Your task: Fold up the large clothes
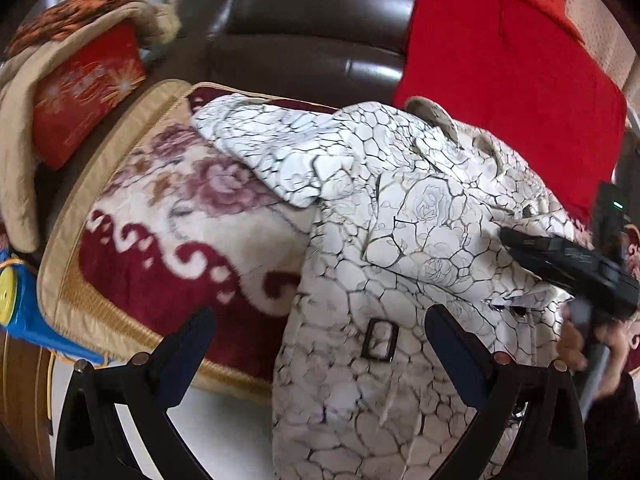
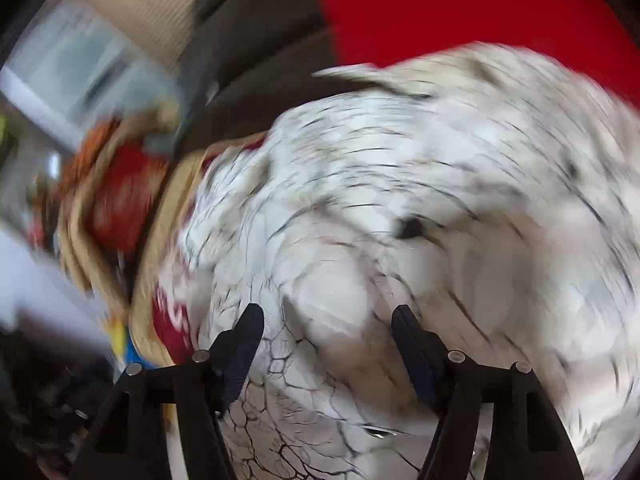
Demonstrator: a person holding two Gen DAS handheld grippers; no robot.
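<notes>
Jacket (image 1: 400,240) of white padded cloth, printed with dark crackle lines and faint roses, heaped on the right end of the floral blanket (image 1: 168,208). One flap spread back over the blanket's middle, lower part hanging down past the blanket's front edge, dark rectangular buckle (image 1: 380,338) showing on that hanging part. Beige fur-like trim (image 1: 432,114) at the top of the heap, on the side away from the blanket's front edge.

Left gripper (image 1: 320,314) held just in front of the blanket's front edge with jaws spread wide – one finger over the blanket's gold border, the other over the hanging jacket, nothing pinched. Right gripper (image 2: 328,312) pointing down over the heap at the blanket's right end, jaws also wide; a bulge of jacket cloth between the fingers, heavily blurred, no pad seen pressing on it. From the left wrist view, the same right gripper (image 1: 516,240) lying across the top of the heap, a hand (image 1: 580,344) on its handle.

Behind the blanket, brown leather sofa (image 1: 304,40) with a red cloth (image 1: 500,72) draped down its back. Left of the blanket, red printed box (image 1: 84,92) under beige cushions. At the blanket's front left corner, blue and yellow plastic object (image 1: 24,304), not identifiable.
</notes>
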